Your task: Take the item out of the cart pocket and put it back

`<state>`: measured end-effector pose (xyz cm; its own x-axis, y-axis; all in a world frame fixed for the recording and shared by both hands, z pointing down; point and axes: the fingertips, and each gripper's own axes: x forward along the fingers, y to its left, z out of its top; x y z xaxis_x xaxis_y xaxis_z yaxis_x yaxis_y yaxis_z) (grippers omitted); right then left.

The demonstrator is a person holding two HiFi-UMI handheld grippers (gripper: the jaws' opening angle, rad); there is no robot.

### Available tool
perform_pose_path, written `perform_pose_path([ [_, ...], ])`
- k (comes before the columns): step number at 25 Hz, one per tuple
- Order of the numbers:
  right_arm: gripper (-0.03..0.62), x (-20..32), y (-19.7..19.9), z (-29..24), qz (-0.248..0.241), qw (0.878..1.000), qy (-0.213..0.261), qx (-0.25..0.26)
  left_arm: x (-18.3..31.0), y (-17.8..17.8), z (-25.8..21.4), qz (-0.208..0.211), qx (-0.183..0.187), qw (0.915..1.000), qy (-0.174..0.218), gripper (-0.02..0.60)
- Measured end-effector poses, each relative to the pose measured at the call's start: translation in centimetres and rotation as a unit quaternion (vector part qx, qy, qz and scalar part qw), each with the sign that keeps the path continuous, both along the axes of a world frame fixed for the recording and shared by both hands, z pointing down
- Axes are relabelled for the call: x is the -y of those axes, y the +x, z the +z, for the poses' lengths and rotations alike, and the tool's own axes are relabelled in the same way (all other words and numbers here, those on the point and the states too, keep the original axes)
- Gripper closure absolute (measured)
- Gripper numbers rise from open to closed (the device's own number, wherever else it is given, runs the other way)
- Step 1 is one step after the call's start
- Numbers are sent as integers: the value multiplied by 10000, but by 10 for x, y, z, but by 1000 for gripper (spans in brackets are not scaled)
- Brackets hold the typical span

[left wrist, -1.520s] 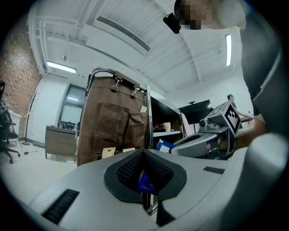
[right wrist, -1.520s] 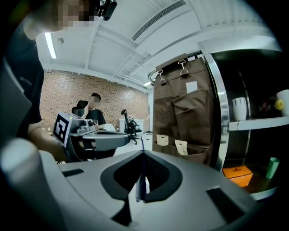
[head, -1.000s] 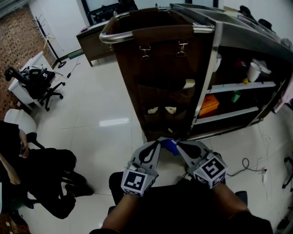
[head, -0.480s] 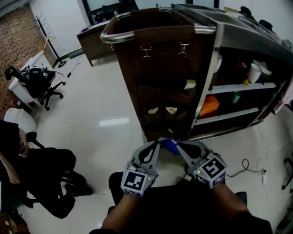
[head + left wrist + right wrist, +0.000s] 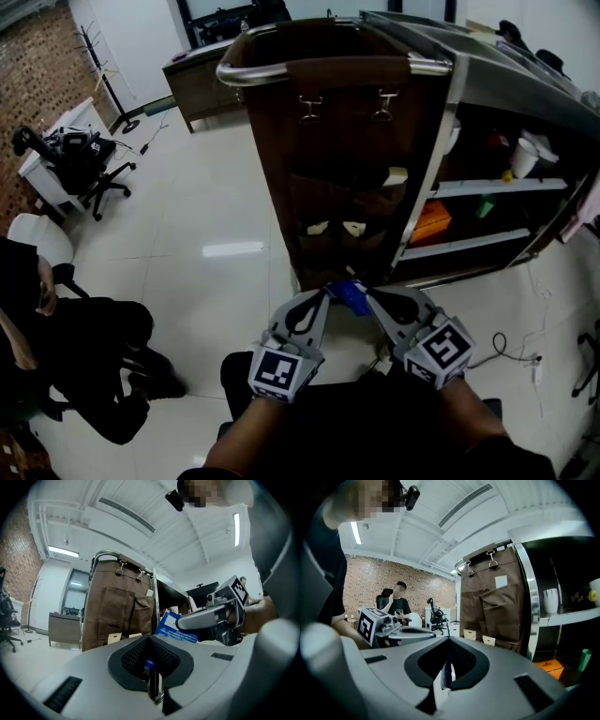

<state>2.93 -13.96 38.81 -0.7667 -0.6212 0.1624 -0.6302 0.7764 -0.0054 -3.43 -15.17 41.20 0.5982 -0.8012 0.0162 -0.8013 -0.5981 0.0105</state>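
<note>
A small blue packet [image 5: 349, 297] hangs low in front of the cart, between the tips of both grippers. My left gripper [image 5: 327, 293] is shut on its left end; a blue scrap shows between the jaws of this gripper [image 5: 151, 665]. My right gripper [image 5: 367, 295] is shut on the other end, and the packet [image 5: 443, 679] shows edge-on in its jaws. In the left gripper view the packet [image 5: 171, 625] sticks out past the right gripper [image 5: 185, 623]. The brown hanging pocket panel [image 5: 342, 159] on the cart's end stands just beyond, with white items [image 5: 317, 227] in its pockets.
The cart's steel handle [image 5: 246, 73] tops the panel. Its shelves to the right hold an orange box [image 5: 429, 217] and a cup [image 5: 521, 152]. A seated person in black [image 5: 84, 352] is at the left, an office chair [image 5: 89, 169] is farther back, and a cable [image 5: 511, 345] lies on the floor.
Both grippers stay closed on the blue packet. The right gripper has drifted slightly to the right, and the head view has shifted a little.
</note>
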Motion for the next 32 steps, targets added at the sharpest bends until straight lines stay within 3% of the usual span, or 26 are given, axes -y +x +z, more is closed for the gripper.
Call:
perform_pose_path([
  [5,574,8,3,-31,-32,9997,257,20,1,-1,1,-25,-5,10000,-9,581],
  [19,574,29,2,-165,-6,9875,1549,310,3,-6,-1,-80,-1,10000,27,581],
  [32,574,51,-10,-233,119,9740,2245,287,1,-3,-2,-45,-25,10000,30,581],
])
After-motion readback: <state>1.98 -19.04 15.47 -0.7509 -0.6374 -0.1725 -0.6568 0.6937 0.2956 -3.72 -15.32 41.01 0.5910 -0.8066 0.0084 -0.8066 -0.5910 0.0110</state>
